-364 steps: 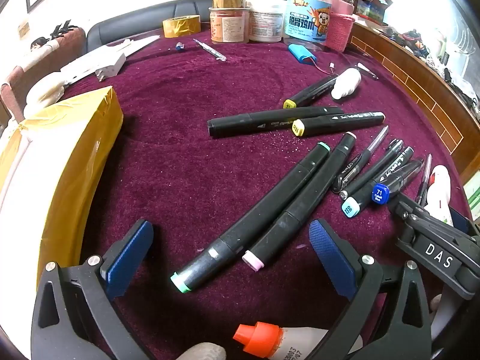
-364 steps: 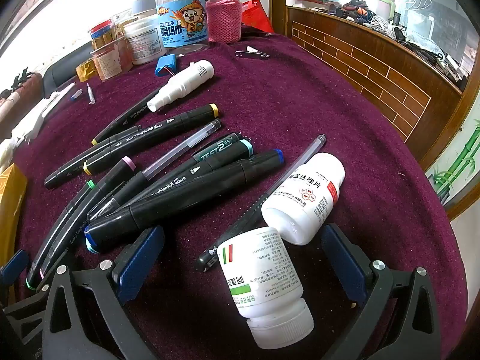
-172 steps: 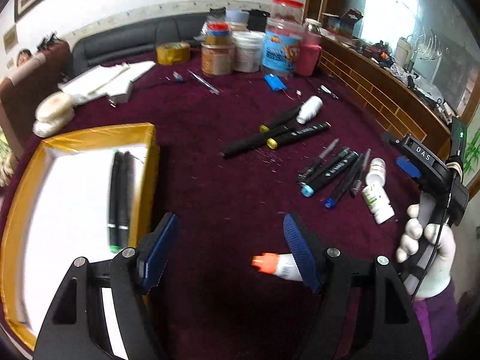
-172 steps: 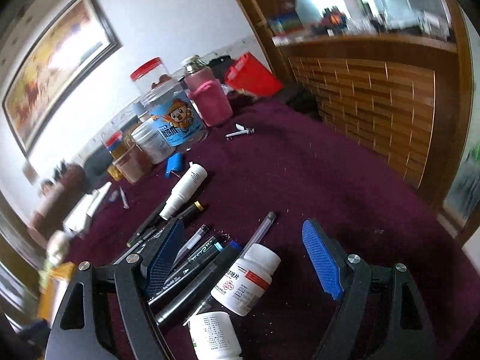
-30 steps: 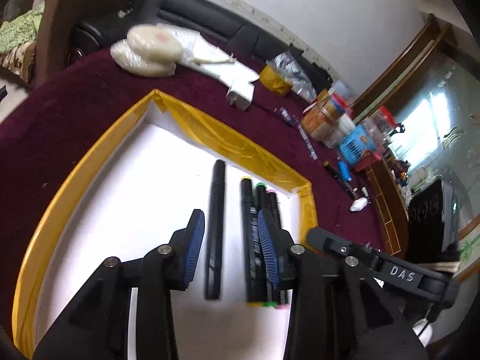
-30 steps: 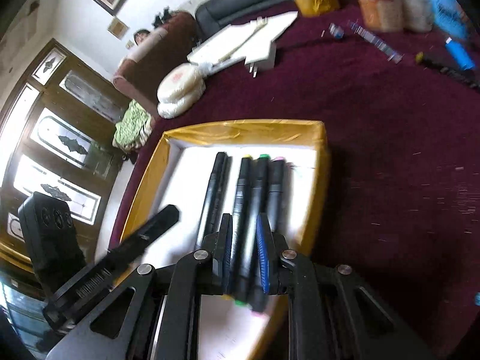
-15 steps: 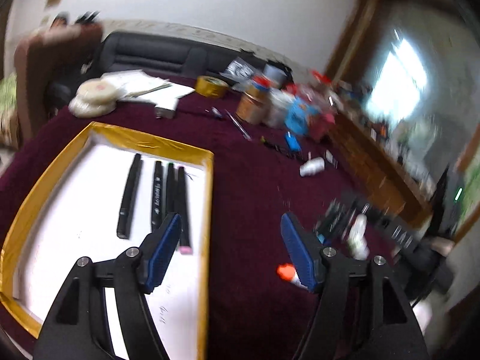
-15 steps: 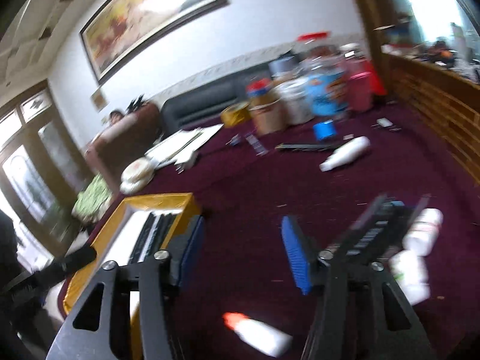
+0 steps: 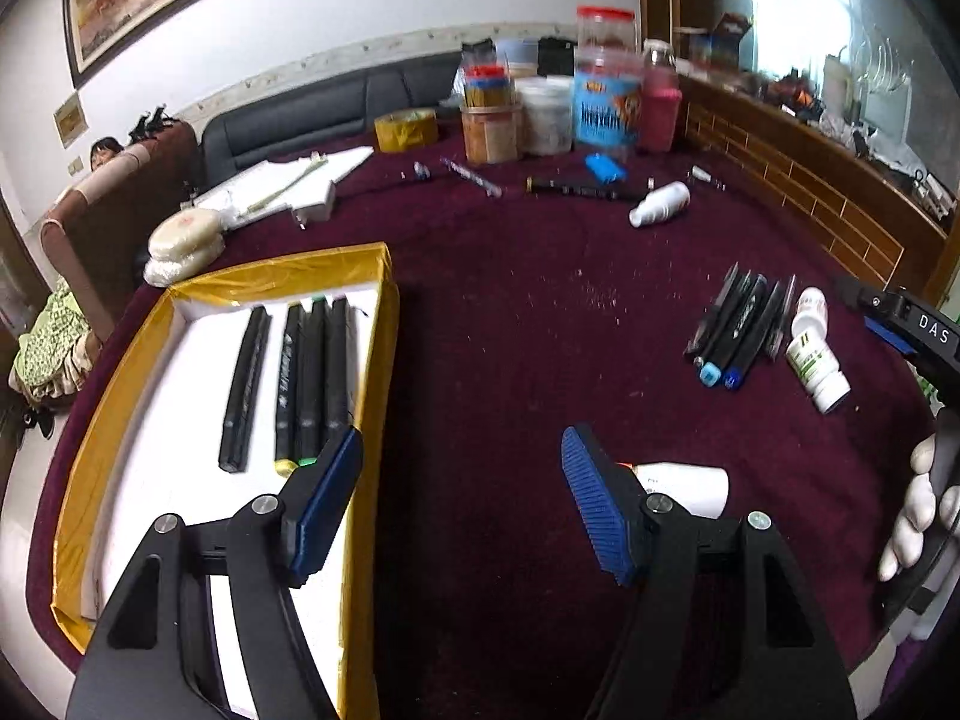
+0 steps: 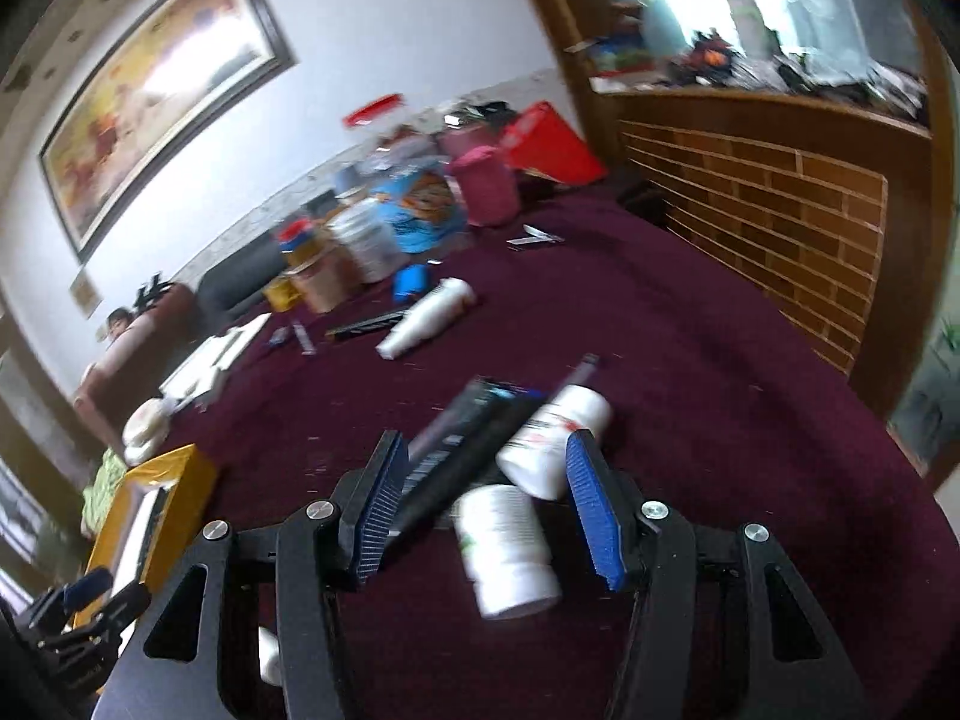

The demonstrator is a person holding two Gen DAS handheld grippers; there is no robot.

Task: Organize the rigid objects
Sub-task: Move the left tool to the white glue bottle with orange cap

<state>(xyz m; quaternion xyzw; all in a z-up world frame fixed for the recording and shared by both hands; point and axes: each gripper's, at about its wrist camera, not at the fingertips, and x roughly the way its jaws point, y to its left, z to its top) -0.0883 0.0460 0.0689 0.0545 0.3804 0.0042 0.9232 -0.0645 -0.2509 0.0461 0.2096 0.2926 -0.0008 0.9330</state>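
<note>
Hovering over the maroon table (image 9: pixel 510 360), the left gripper (image 9: pixel 462 498) is gaping wide with nothing between its blue pads (image 9: pixel 324 501); its left finger is hanging above the near right rim of the box (image 9: pixel 384 324), its right finger above bare cloth. Inside the yellow-edged box, four black markers (image 9: pixel 300 378) are lying lengthwise on the white floor: one (image 9: pixel 243 387) sitting slightly apart on the left, three packed side by side against the right wall. Just behind the right finger a white tube (image 9: pixel 684 483) with an orange tip is lying on the cloth.

Farther right, a loose bunch of pens (image 9: pixel 738 324) is lying fanned out, with two white pill bottles (image 9: pixel 816 354) just beside it. A small spray bottle (image 9: pixel 660 211) is lying on its side farther back, next to a lone black pen (image 9: pixel 570 186), and jars (image 9: pixel 606 102) are standing along the far edge.

The right gripper (image 10: pixel 486 498) is likewise standing open and gripping nothing. Its view is blurring badly, but the pen bunch (image 10: pixel 474 426) is reaching in between the fingers near the left pad (image 10: pixel 378 504), and one pill bottle (image 10: pixel 504 546) is lying between the fingers, the other (image 10: pixel 552 438) just ahead by the right pad. Whether any pad is touching them I cannot tell. The box (image 10: pixel 150 498) is showing at far left, well apart from this gripper.

In the left view, a white-gloved hand (image 9: pixel 924 504) is gripping the right tool's handle at the right edge.
</note>
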